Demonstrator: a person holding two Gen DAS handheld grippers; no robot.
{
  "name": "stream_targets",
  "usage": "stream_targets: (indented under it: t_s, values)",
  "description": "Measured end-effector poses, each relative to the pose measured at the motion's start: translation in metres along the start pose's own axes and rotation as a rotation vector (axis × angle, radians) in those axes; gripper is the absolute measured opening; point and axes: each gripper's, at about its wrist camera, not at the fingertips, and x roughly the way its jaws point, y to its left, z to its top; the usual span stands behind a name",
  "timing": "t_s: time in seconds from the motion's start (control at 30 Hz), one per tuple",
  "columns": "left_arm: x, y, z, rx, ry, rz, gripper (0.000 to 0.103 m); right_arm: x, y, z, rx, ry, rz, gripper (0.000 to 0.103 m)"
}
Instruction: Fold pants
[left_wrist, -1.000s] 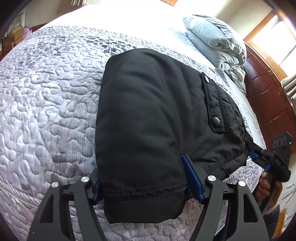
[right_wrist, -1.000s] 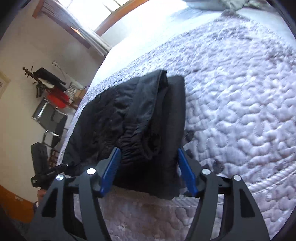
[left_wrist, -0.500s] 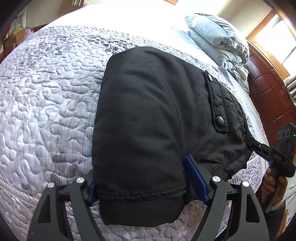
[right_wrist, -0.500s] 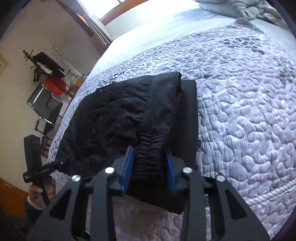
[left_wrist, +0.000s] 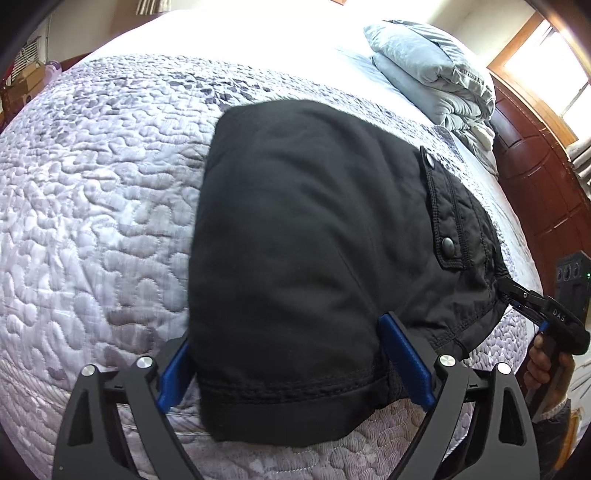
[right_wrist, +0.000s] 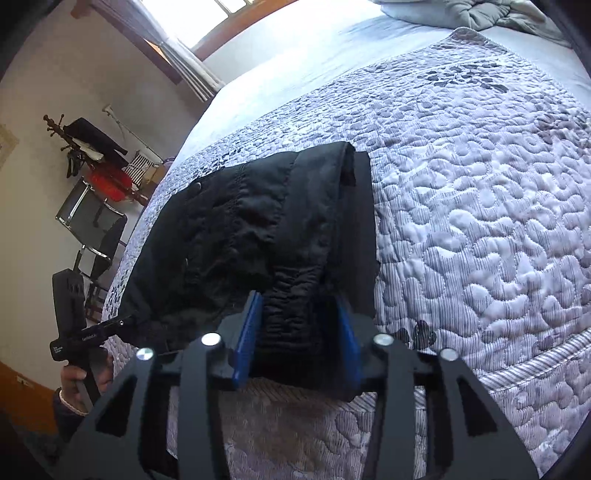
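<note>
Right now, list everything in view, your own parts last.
pants: one, black, folded on the bedspread's near edge
bedspread: one, lavender quilted, covering the bed
folded bedding: one pile, pale blue-grey, far end of bed
coat rack: one, dark, by the wall
left hand-held gripper: black with blue pads, open around the pants' hem
right hand-held gripper: black with blue pads, shut on the pants' waistband
</note>
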Motion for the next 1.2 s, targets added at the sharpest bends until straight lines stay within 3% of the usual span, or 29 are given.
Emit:
stream_targets:
  t_s: [0.03, 0.1, 0.17, 0.4, 0.6, 0.73, 0.83, 1.0, 1.2]
  values:
    - [-0.006, 0.003, 0.0, -0.006, -0.018, 0.004, 0.092, -0.004, 0.0, 0.0, -0.007, -0.007, 0.009, 0.056]
    - [-0.019, 0.011, 0.004, -0.026, -0.056, 0.015, 0.093, -0.011, -0.003, -0.001, 0.002, -0.014, 0.016, 0.077]
    - [-0.026, 0.019, 0.009, -0.04, -0.075, 0.021, 0.093, -0.013, -0.009, -0.001, 0.039, -0.01, 0.063, 0.083]
    - [-0.003, 0.017, 0.015, -0.028, -0.018, 0.016, 0.093, 0.013, -0.027, -0.003, 0.185, 0.08, 0.183, 0.086]
    - [0.017, 0.007, 0.009, -0.037, 0.053, -0.033, 0.094, 0.043, -0.035, -0.005, 0.253, 0.148, 0.203, 0.089]
    - [0.025, -0.003, 0.007, -0.035, 0.062, -0.024, 0.096, 0.056, -0.032, -0.002, 0.259, 0.156, 0.218, 0.09]
    - [0.024, -0.008, 0.007, -0.029, 0.056, -0.001, 0.096, 0.06, -0.024, 0.0, 0.232, 0.149, 0.203, 0.083]
    - [0.017, -0.012, 0.01, -0.01, 0.041, 0.016, 0.082, 0.052, -0.006, 0.005, 0.151, 0.124, 0.173, 0.054]
    - [0.011, -0.008, 0.01, -0.01, 0.014, 0.025, 0.074, 0.044, 0.024, 0.009, 0.032, 0.077, 0.097, 0.046]
